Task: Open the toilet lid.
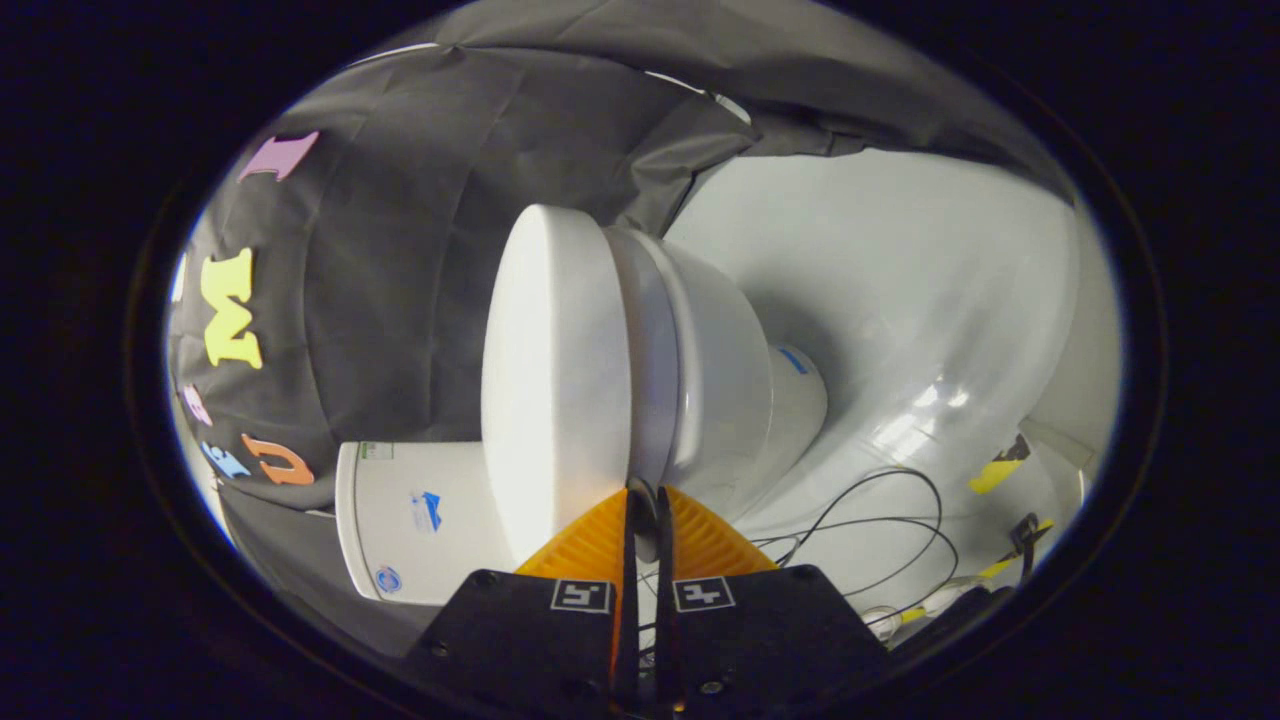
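Tool [648, 492] at the toilet lid's [555, 380] edge.
Its fingers sit nearly together, seemingly pinching the lid rim; cables [880, 540] trail just beyond.

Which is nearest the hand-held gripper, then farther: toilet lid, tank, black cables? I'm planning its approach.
From the hand-held gripper, fingers nearly closed:
1. Toilet lid, its edge at the fingertips.
2. Black cables, on the floor beside the fingers.
3. Tank, beyond the lid's far end.

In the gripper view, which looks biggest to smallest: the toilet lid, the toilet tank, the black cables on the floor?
1. toilet lid
2. toilet tank, though the lid hides part of it
3. black cables

The gripper is nearly closed at the lid's edge.
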Tool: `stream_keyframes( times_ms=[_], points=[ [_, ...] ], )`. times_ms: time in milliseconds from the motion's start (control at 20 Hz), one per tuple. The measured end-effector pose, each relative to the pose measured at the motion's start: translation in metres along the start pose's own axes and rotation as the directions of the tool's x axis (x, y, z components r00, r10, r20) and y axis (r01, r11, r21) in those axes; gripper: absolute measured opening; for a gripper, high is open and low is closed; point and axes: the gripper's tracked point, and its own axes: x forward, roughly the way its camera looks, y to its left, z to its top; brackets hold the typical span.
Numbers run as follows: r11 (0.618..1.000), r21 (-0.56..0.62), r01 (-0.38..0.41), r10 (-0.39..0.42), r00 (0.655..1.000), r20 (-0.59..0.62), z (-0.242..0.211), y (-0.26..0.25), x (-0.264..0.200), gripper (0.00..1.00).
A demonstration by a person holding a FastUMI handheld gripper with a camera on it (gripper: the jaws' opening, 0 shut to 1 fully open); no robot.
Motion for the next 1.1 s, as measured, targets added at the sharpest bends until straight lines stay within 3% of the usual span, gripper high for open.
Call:
stream_keyframes(
  times_ms=[500, 1100],
  points=[
    [0.999, -0.028, -0.022, 0.023, 0.999, 0.034, 0.000, 0.017, -0.013, 0.06],
    [0.986, -0.152, -0.063, 0.072, 0.996, 0.057, 0.002, 0.051, -0.035, 0.04]
  ],
)
